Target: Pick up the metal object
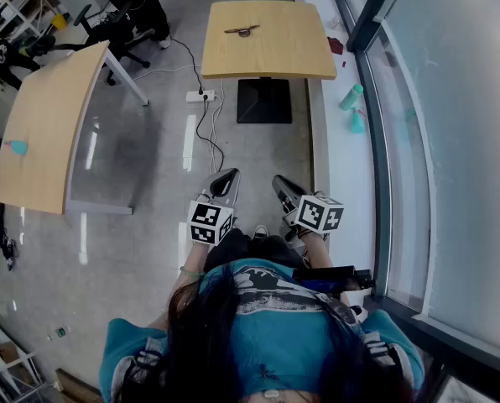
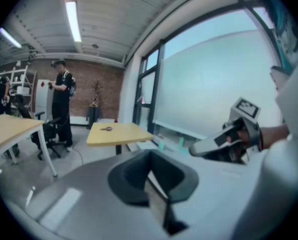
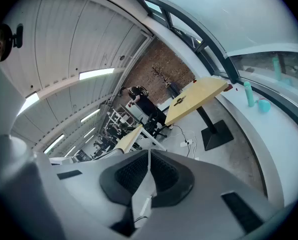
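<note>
A small dark metal object (image 1: 242,30) lies on the square wooden table (image 1: 267,57) far ahead; it also shows on that table in the left gripper view as the metal object (image 2: 106,128) and in the right gripper view as the metal object (image 3: 179,101). My left gripper (image 1: 226,180) is held close to my body, well short of the table, its jaws shut with nothing between them. Beside it my right gripper (image 1: 280,185) is also shut and empty. The right gripper (image 2: 209,146) shows in the left gripper view.
A long wooden table (image 1: 44,133) stands at the left. A power strip and cables (image 1: 201,99) lie on the floor by the square table's black base (image 1: 263,101). Glass wall and ledge with teal bottles (image 1: 351,99) run along the right. A person (image 2: 63,101) stands near office chairs.
</note>
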`<state>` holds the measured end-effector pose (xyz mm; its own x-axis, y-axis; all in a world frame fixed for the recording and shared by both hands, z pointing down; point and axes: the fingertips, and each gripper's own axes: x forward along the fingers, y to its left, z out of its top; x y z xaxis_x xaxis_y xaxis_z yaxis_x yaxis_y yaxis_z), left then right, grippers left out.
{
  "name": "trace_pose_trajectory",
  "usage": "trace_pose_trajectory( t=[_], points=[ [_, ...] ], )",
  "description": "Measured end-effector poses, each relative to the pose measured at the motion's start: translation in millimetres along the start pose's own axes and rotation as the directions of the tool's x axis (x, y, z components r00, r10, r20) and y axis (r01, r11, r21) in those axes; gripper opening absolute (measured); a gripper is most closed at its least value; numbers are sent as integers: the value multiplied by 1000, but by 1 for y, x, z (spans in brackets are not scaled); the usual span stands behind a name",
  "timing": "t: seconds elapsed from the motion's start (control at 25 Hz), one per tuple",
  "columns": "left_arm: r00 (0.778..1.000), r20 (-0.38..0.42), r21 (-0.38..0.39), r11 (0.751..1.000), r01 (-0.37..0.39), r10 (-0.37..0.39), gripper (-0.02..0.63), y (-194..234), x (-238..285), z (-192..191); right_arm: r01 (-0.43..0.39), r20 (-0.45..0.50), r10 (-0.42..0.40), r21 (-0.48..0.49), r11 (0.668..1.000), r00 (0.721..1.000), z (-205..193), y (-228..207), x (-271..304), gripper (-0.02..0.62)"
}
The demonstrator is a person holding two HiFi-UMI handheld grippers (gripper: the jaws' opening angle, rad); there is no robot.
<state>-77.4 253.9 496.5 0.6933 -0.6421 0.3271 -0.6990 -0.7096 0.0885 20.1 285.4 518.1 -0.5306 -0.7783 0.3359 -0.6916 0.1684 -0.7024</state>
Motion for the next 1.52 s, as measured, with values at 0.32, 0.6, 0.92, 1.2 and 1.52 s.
trace_pose_trajectory(
  t=[0.32, 0.6, 0.92, 1.2, 1.52],
  points=[
    [1000, 3, 8, 1000, -5, 5, 3, -2, 20, 10, -3, -16, 3, 32, 999, 1000, 3, -23, 4, 25],
    [1000, -10, -18, 1000, -2, 2, 3, 27, 58, 16, 1, -35, 1, 41, 999, 999, 33, -41, 45, 25],
    [1000, 7, -19, 1000, 6, -6, 3, 113, 119, 50, 10, -31, -10, 19, 1000, 999, 99, -46, 130, 25],
    [999, 39, -30, 999, 24, -23, 3, 197, 164, 86, 23, -17, -23, -6, 1000, 1000, 158, -41, 215, 25],
    [998, 22, -53, 997, 58, -56, 3, 260, 208, 95, 58, -17, -58, 2, 998, 998, 191, -46, 276, 23]
  ],
)
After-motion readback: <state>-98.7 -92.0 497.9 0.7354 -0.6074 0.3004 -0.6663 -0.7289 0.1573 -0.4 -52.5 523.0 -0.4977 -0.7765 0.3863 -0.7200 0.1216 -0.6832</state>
